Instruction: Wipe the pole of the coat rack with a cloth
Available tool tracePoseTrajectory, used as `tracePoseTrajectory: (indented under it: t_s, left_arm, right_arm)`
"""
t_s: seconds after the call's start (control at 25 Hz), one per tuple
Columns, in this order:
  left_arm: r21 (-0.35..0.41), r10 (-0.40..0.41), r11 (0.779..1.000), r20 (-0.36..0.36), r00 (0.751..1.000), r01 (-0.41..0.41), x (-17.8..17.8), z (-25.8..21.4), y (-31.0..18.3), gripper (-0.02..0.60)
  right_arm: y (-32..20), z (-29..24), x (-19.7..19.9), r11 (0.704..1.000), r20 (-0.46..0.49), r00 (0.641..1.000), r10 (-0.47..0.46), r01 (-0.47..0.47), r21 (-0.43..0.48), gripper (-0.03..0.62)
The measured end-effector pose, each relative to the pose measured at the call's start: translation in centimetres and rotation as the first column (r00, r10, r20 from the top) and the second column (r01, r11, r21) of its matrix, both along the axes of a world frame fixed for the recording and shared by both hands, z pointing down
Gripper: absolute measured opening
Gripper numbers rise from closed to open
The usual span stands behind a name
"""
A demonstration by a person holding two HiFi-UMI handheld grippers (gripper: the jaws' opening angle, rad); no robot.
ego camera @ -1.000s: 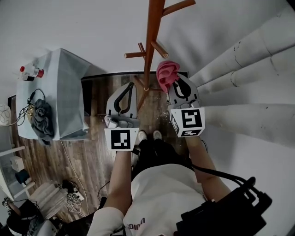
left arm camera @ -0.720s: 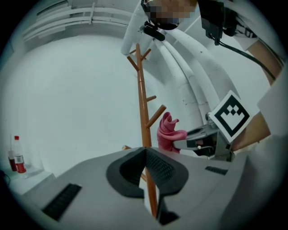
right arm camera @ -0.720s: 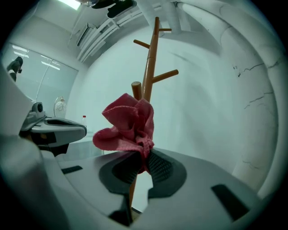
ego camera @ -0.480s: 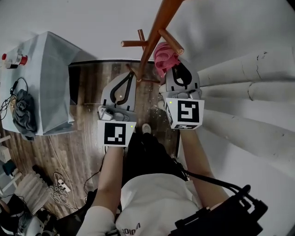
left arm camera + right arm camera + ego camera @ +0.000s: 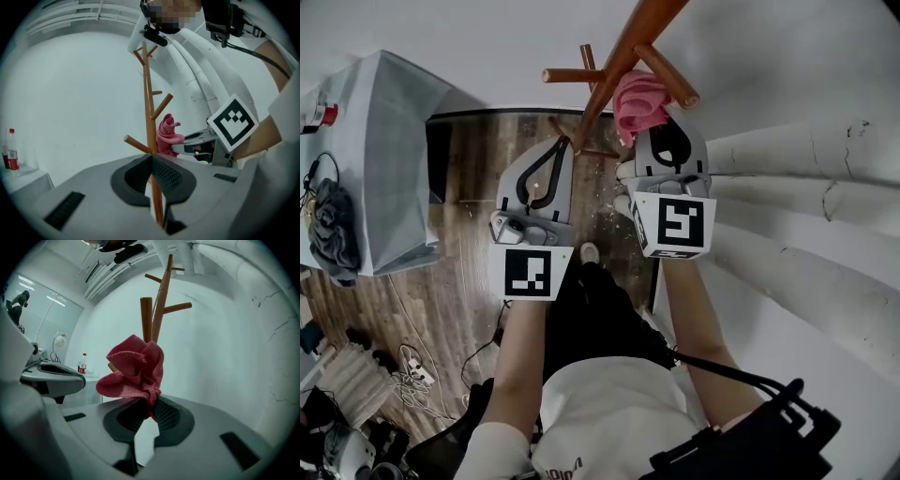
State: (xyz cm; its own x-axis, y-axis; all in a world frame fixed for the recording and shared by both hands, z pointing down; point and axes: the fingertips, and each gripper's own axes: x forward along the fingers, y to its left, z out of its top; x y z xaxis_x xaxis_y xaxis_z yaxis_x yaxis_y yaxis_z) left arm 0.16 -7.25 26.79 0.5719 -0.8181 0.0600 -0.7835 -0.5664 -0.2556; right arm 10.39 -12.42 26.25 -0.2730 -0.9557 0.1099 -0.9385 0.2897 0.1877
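Pinching the pink cloth [image 5: 133,366] by its lower folds, the fingers of the right gripper [image 5: 150,405] were clamped on it, leaving a loose bunch free above them to do the rubbing. That bunch sat against the coat rack's pole [image 5: 148,93], just below a slanting peg [image 5: 161,105] (contact looked likely, not certain). The left gripper [image 5: 151,158] hovered nearby, fingers together and empty, the pole showing beyond them, probably ready to steady the rack.

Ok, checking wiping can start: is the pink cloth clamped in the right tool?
Yes, the right tool is shut on the pink cloth, bunched above it.
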Motion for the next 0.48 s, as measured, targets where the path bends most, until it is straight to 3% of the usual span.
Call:
tracePoseTrajectory:
  t_s: [0.48]
  left_arm:
    - [-0.042, -0.001, 0.999, -0.027, 1.000, 0.000, -0.4, 1.2, -0.2, 0.014]
  right_arm:
    - [0.0, 1.4, -0.3, 0.999, -0.031, 1.000, -0.003, 0.001, -0.048, 0.048]
